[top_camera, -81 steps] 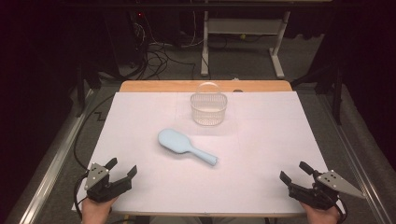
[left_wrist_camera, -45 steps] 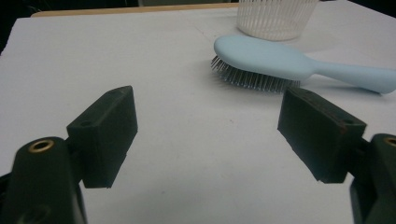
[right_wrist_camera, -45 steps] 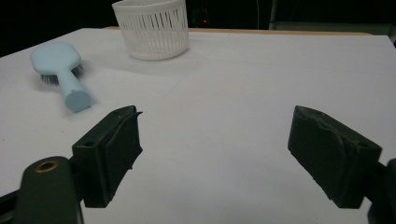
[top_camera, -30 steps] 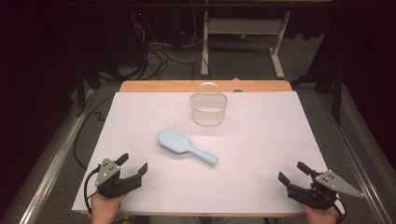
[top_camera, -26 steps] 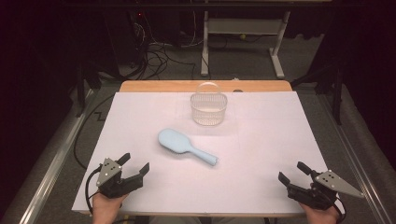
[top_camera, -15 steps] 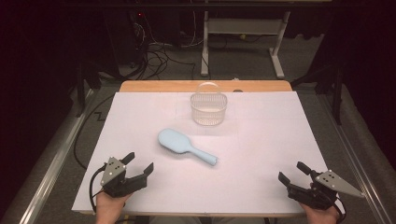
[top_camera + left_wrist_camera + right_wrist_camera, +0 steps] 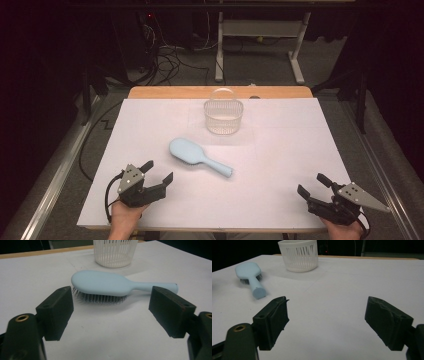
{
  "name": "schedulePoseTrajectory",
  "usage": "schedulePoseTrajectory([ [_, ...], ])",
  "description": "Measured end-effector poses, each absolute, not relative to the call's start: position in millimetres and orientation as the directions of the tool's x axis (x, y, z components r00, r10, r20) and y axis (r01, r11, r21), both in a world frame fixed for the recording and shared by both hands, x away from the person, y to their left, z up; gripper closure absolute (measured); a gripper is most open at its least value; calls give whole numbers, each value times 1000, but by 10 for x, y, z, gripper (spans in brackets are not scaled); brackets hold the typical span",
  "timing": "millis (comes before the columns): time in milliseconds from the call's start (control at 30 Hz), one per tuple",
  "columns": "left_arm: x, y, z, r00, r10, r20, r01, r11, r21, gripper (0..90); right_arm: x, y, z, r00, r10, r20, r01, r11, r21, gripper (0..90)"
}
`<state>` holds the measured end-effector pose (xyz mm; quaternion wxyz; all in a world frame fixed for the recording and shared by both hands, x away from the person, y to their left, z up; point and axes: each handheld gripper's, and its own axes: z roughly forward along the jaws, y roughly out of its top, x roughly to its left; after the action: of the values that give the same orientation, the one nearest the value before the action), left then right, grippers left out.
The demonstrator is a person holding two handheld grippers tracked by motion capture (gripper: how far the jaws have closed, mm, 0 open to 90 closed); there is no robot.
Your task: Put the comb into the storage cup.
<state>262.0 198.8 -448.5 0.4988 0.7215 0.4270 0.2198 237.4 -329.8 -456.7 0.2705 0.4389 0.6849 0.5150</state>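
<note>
Left gripper [image 7: 159, 171] low in the lower left of the high view, jaws spread wide, nothing between them — aimed up and to the right at the hairbrush [image 7: 199, 157]. Near the brush, not touching it. In the left gripper view, pale blue brush [image 7: 117, 285] lying across the upper middle, bristles down on the white table cover [image 7: 105, 332], rounded head to the left, thin handle running to the right. Behind it, at the top of that frame, the white slatted basket [image 7: 115, 253], upright, apart from the brush.

Right gripper [image 7: 314, 184] in the lower right of the high view, jaws also spread and empty, well apart from the brush. In the right gripper view, brush [image 7: 250, 277] at upper left with the handle end toward the camera, basket [image 7: 299, 255] at top centre.

Possible troubles from here, as a judgement only:
- Smooth, curved back of the head — easy slipping out of the pads if pinched on the widest part; better at the handle or the neck.
- Low approach along the table: pushing of the brush toward the basket instead of enclosing it, or wrinkling of the cover.
- Grip far toward the handle tip: heavy head sagging, brush turning in the jaws.
- Light basket probably tipping or sliding if knocked by the brush.
</note>
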Motion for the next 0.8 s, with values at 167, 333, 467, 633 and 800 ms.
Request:
schedulePoseTrajectory([
  [167, 2669, 1886, -4460, 570, 815, -105, 388, -154, 909, 193, 2371, -3298, -4567, -469, 879, 80, 320, 85, 944, 190],
  [333, 2698, 1813, -4456, 584, 805, -107, 385, -159, 909, 193, 2372, -3297, -4567, -471, 879, 78, 321, 88, 943, 191],
  [467, 2727, 1745, -4460, 607, 790, -93, 368, -175, 913, 194, 2373, -3298, -4568, -473, 878, 77, 321, 90, 943, 190],
  [633, 2775, 1691, -4465, 614, 784, -96, 374, -181, 910, 194, 2375, -3291, -4569, -473, 878, 71, 321, 96, 942, 193],
  [800, 2830, 1615, -4447, 619, 779, -104, 379, -179, 908, 194, 2380, -3290, -4571, -477, 876, 72, 320, 97, 942, 193],
])
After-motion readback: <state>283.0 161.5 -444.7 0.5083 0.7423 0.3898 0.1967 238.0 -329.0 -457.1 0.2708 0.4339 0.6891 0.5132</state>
